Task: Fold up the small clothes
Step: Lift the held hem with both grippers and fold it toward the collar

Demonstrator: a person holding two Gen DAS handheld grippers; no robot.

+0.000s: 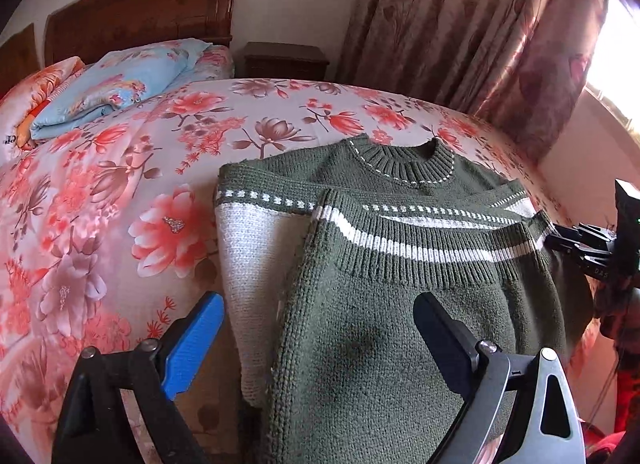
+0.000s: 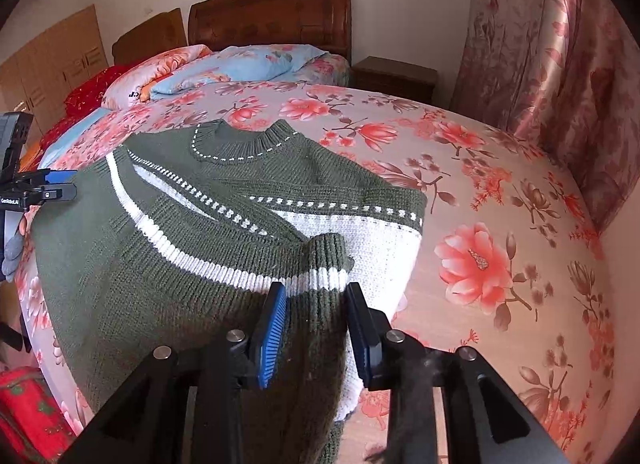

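The green sweater (image 2: pixel 208 248) lies on the bed (image 2: pixel 500 200), its hem folded up to the chest. Right gripper (image 2: pixel 316 328) jaws part-open astride the fold, gripping nothing; left gripper (image 1: pixel 320 344) wide open, empty. Next: the side fold.

The green sweater (image 2: pixel 192 248) lies on the flowered bed (image 2: pixel 500 224), hem folded up near its foot edge. The right gripper (image 2: pixel 316 300), jaws parted, straddles a striped sleeve cuff (image 2: pixel 324 260).
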